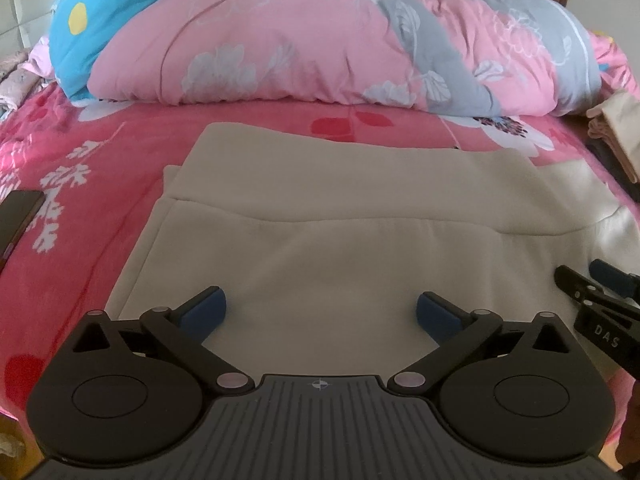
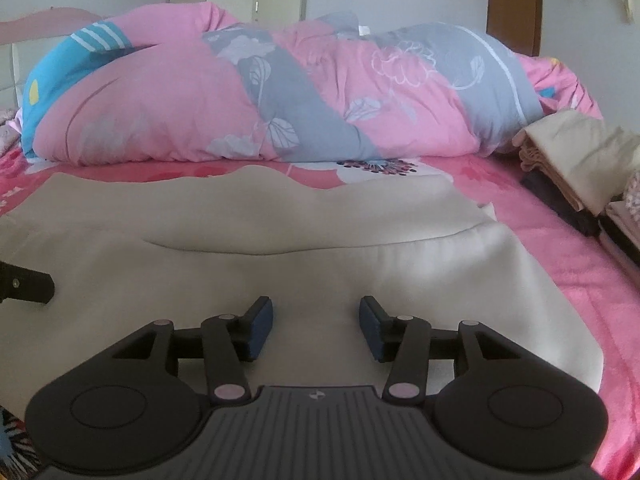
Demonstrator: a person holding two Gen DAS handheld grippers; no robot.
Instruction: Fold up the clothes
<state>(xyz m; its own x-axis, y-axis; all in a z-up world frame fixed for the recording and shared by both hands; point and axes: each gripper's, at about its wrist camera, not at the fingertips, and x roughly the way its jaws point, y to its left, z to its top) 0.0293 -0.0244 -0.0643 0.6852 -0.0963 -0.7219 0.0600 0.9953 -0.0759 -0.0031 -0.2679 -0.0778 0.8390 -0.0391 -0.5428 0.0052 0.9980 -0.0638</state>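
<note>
A pink floral bedsheet (image 1: 80,184) carries a rolled pink and grey quilt (image 1: 320,40) at the far side, with a beige folded garment (image 1: 320,220) lying flat in front of it. Over the garment's near edge, the left gripper (image 1: 321,312) and right gripper (image 2: 316,328) both hover with fingers spread, holding nothing.

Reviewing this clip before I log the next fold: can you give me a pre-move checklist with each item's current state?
1. Left tongs open: ok, fingers wide apart.
2. Right tongs open: ok, gap shows between pads.
3. Neither holds cloth: ok, both hang over the beige garment with nothing between the fingers.
4. Garment lies flat on the pink bedsheet: ok, one fold line across, minor ripples.
5. Space beyond the garment: not ok, rolled quilt lies close behind its far edge.
6. Garment's near edge: cannot tell, hidden under the tongs.
</note>
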